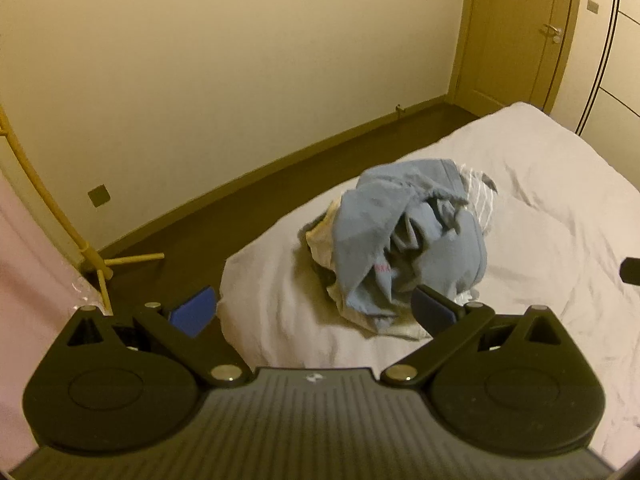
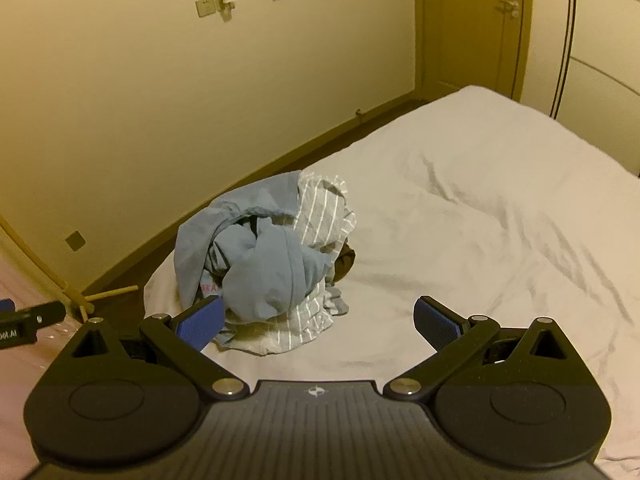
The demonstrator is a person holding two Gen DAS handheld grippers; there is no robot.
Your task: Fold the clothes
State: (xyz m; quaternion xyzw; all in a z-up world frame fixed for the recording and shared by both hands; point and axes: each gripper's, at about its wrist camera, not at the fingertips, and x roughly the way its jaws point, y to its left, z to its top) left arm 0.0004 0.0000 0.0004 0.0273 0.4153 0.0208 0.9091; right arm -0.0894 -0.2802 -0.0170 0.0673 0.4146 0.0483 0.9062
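Both grippers, left gripper (image 1: pixel 314 312) and right gripper (image 2: pixel 320 320), gape empty; that tangled clothes heap (image 2: pixel 264 264) means one pinch probably drags several garments.

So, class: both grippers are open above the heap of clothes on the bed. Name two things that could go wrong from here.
1. The blue garment is tangled with the striped one, so a grab may lift both together.
2. The heap sits near the bed's corner, beside the dark floor; a pull that way could drag clothes off.

Both the left gripper and right gripper hold nothing yet.
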